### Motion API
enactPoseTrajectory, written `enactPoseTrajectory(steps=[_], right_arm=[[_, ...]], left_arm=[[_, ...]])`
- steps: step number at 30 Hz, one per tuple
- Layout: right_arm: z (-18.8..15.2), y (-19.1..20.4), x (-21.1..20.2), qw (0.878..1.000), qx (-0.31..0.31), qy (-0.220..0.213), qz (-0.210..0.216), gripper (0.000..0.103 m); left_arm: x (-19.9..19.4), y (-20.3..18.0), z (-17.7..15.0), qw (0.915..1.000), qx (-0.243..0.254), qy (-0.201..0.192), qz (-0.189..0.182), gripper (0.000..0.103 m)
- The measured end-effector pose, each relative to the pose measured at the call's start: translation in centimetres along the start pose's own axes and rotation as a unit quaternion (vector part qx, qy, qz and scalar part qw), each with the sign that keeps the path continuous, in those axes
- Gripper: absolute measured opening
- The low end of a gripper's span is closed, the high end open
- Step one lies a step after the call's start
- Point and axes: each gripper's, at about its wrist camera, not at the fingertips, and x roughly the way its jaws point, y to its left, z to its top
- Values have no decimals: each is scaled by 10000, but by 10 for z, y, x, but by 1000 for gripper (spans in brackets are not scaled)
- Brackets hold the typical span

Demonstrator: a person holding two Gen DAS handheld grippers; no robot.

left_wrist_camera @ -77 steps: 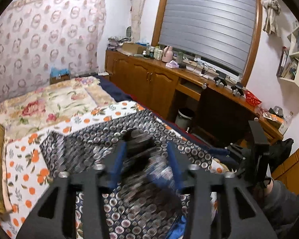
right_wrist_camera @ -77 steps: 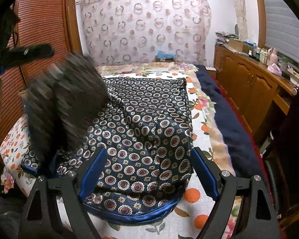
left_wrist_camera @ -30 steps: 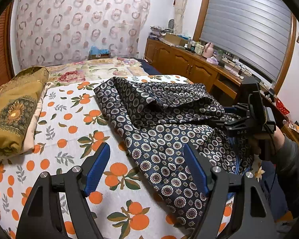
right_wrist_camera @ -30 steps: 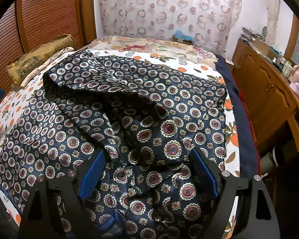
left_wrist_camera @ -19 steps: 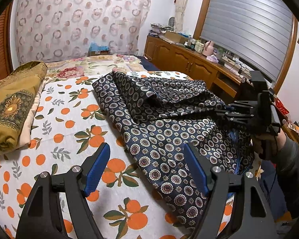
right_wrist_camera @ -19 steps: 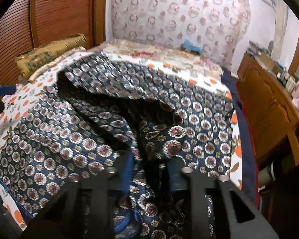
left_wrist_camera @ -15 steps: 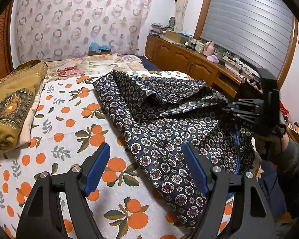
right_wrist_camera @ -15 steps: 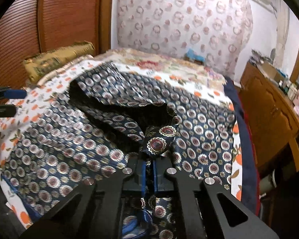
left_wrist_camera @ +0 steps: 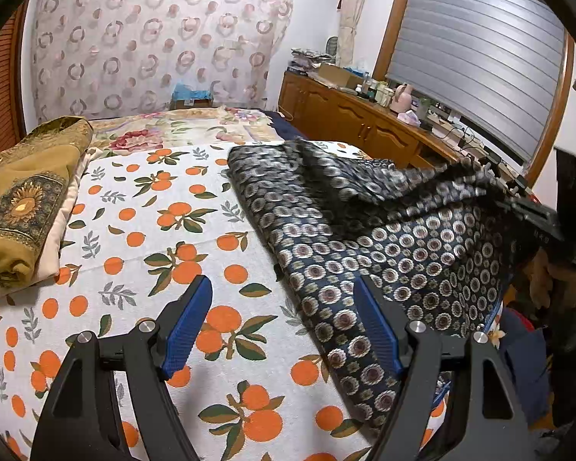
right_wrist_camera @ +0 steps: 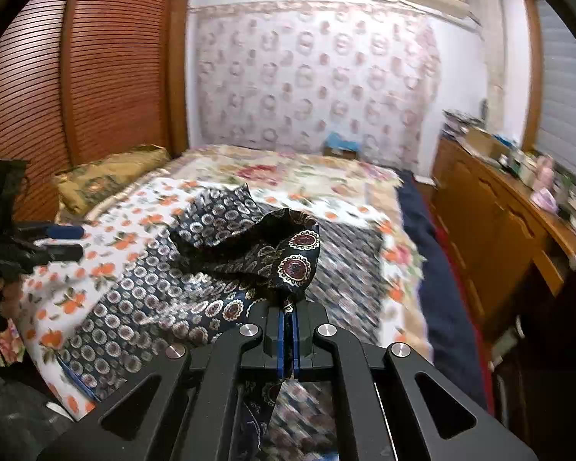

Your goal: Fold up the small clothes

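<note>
On your bed, listed from the left edge across: a folded ochre cloth [left_wrist_camera: 23, 199] with a gold sunflower motif lies along the left edge, resting on a pale folded layer. Next, the orange-print sheet [left_wrist_camera: 142, 230] covers the near half of the bed, with a floral quilt [left_wrist_camera: 180, 130] beyond it toward the far edge. Your left gripper [left_wrist_camera: 282, 328] hangs over the near edge, jaws apart, nothing between them, only bare sheet and the hem of the garment below. Then the navy medallion-print garment [left_wrist_camera: 384, 253], spread over the right half of the bed, its near hem reaching the near edge and its right part lifted off the bed, blurred. Your right gripper [right_wrist_camera: 287, 340] sits at the right edge, jaws together and clamped on a fold of that garment [right_wrist_camera: 288, 265], which rises bunched from the blue pads [right_wrist_camera: 280, 342]. A dark blue blanket [right_wrist_camera: 430, 265] borders the right edge of the bed.
</note>
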Motion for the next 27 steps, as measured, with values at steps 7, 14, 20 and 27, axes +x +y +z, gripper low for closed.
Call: enactPoseTrajectory(steps=[7,14,20,27], right_arm=[[-28,-16,14,9974,244,613,-302,20],[-4,-10,6,9983,228,299,-442,55],[17,28,26,9995,-255,207,-33,61],[36,73,79,9949,-722,585,404,61]], left_arm=[[5,-5,-1,10000,40,52,21,77],[20,-3,-6,9996,-5,254,145,77],[24,0,-9,9993,-88,308,178,77],[21,1,-8,9994,-65,293,191,77]])
